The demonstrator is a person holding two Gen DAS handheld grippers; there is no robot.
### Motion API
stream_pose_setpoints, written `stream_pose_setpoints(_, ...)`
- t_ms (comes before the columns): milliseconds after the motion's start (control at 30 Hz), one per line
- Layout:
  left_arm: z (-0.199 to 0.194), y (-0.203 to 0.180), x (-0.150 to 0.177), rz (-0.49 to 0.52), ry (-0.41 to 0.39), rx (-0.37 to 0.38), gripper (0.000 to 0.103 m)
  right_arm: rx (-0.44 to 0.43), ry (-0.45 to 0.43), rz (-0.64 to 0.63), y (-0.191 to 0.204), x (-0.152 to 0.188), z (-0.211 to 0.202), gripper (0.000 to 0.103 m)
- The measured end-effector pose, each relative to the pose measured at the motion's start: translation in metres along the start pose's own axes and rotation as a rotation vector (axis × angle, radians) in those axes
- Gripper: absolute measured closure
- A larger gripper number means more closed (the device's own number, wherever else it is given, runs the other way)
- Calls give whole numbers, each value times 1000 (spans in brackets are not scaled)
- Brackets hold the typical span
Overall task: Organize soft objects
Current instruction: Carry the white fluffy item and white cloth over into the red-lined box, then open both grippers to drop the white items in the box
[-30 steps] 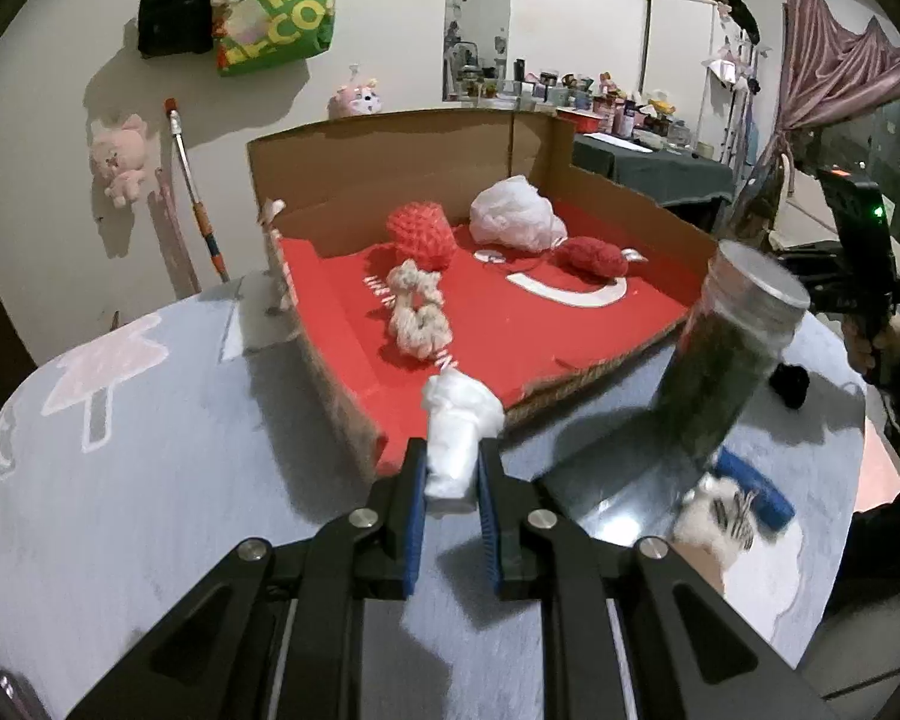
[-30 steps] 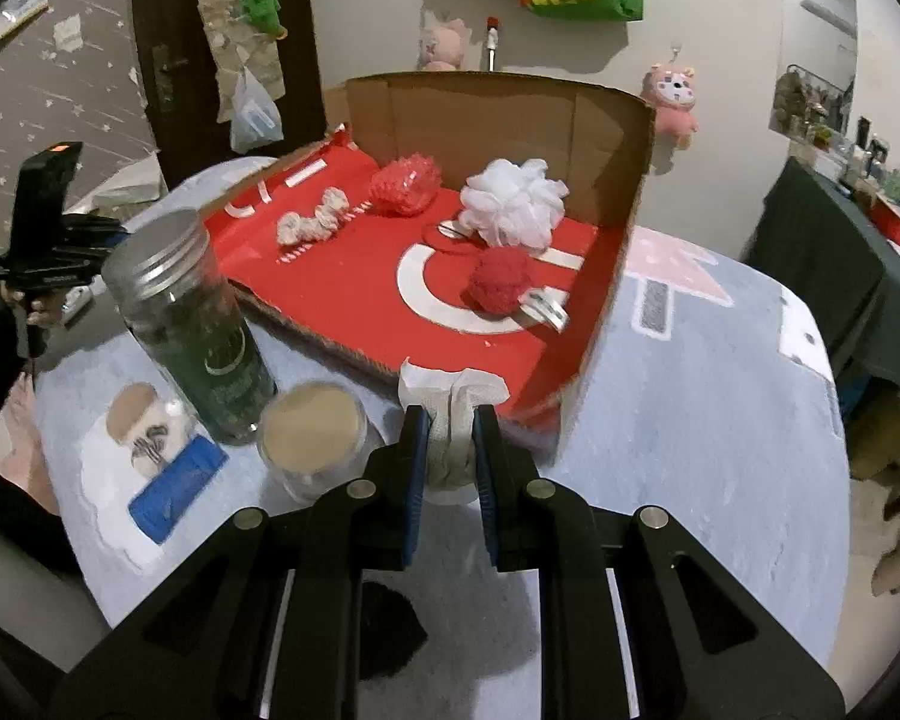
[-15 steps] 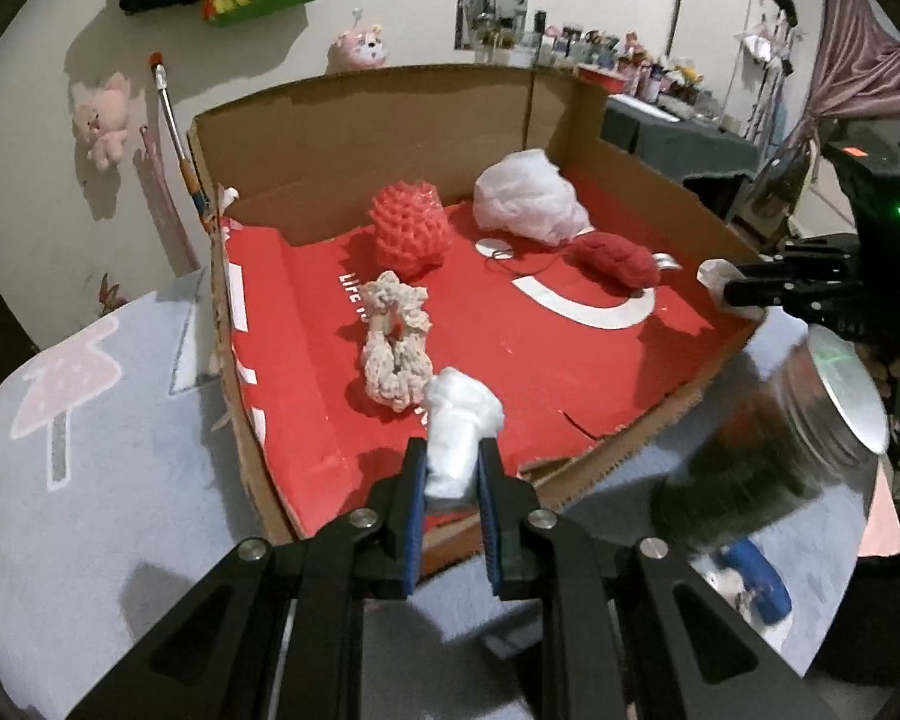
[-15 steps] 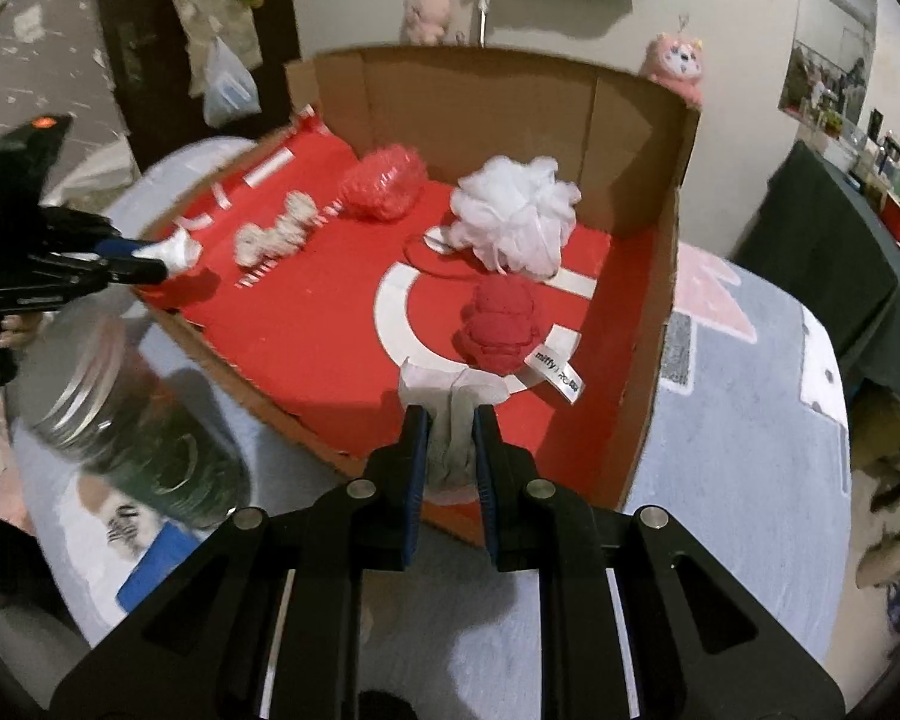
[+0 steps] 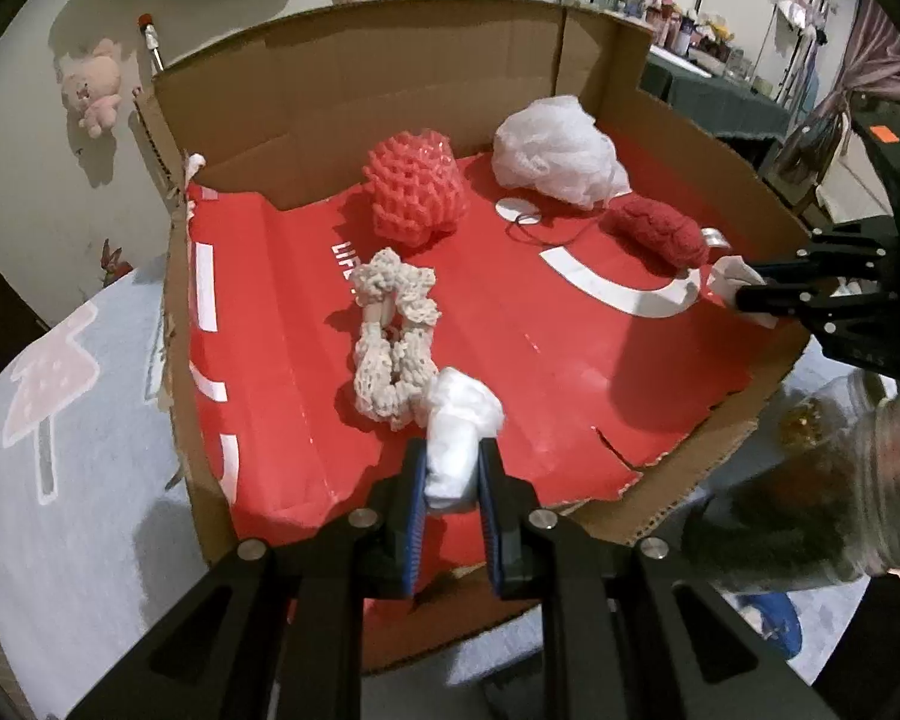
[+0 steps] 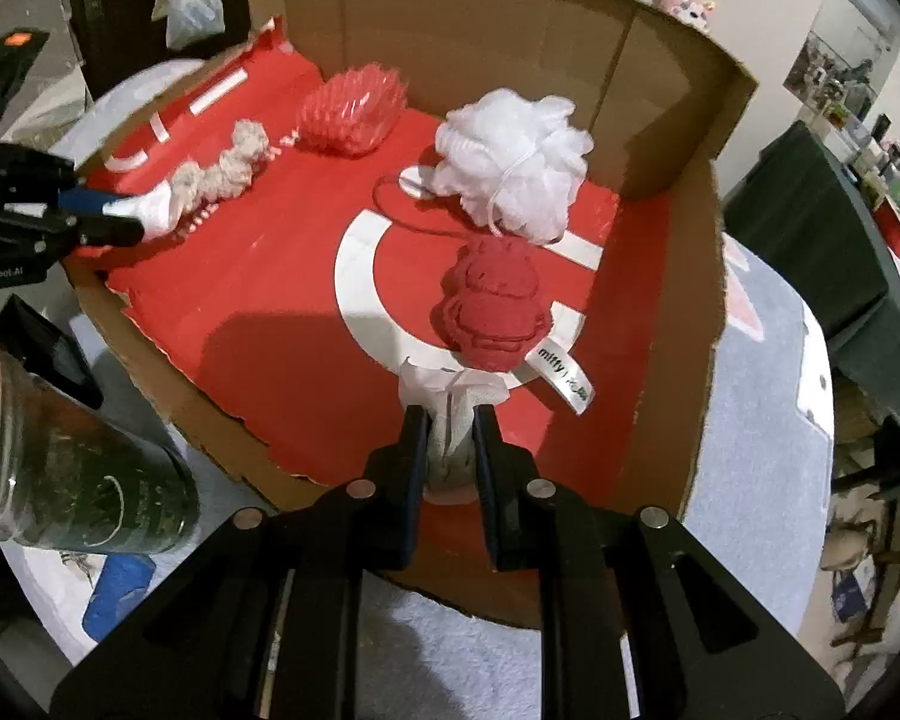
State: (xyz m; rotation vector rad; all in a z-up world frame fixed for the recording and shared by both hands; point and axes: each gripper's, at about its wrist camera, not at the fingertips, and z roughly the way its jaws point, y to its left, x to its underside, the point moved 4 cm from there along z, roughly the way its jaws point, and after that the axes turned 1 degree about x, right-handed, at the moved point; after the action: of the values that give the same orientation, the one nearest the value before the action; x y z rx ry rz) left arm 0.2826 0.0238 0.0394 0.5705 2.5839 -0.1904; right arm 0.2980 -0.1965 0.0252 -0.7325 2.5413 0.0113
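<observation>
carrying step: left gripper (image 5: pixel 452 474) pinching white wad (image 5: pixel 459 438), right gripper (image 6: pixel 448 450) pinching pale pouch (image 6: pixel 450 420), both over box (image 5: pixel 390 48) front edge. next, probably lowering inside and releasing.

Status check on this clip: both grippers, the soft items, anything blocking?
Left gripper shut on white wad beside cream scrunchie. Right gripper shut on grey-white pouch near red plush. Both over cardboard box; nothing in the way.
</observation>
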Motion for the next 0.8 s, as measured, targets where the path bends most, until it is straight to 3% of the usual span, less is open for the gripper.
stream_pose_setpoints(267,18,6,-2,-17,60,-13,84,3,71,17,-2,-2,16,87)
stream_pose_setpoints(567,24,4,-2,-12,75,-18,82,2,79,20,0,-2,15,83)
stream_pose_setpoints(667,25,2,-2,-3,77,-16,79,-4,79,20,1,-3,17,78)
stream_pose_setpoints(733,24,0,-2,3,71,-13,71,-14,80,18,3,-4,17,71)
stream_pose_setpoints(800,24,-1,-2,6,65,-10,66,-34,78,7,8,-3,17,52)
